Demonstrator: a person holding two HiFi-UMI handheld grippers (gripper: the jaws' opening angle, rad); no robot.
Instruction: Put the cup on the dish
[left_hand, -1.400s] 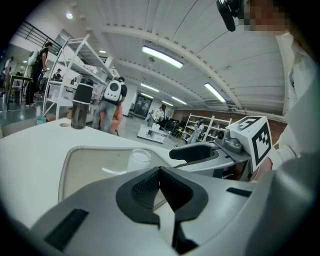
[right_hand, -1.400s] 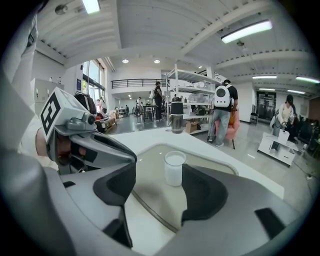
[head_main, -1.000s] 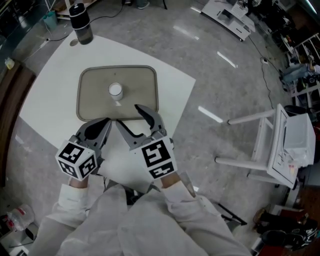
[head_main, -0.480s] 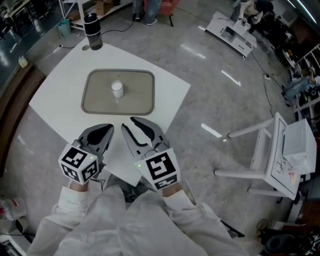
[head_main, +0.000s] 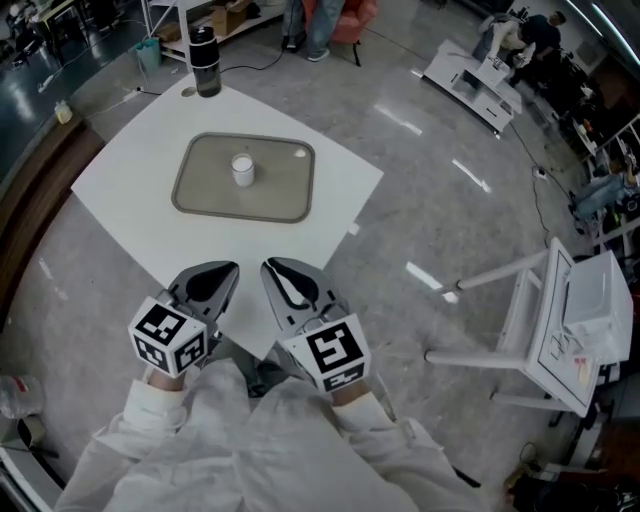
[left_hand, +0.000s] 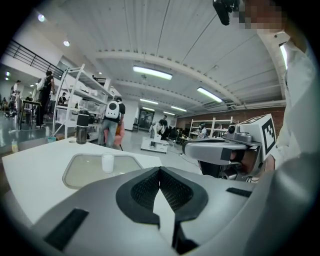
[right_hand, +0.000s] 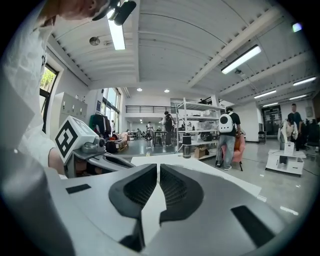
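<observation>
Head view: left tongs pressed together and empty, right tongs closing on nothing, at the desk's near edge; cup stands on the dish, well ahead of both.

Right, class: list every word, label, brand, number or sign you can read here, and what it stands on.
No readable text anywhere.
Left marker cube and right marker cube: black square patterns, not letters.
Bottle: any label too small to read.
Cup and dish: plain.
</observation>
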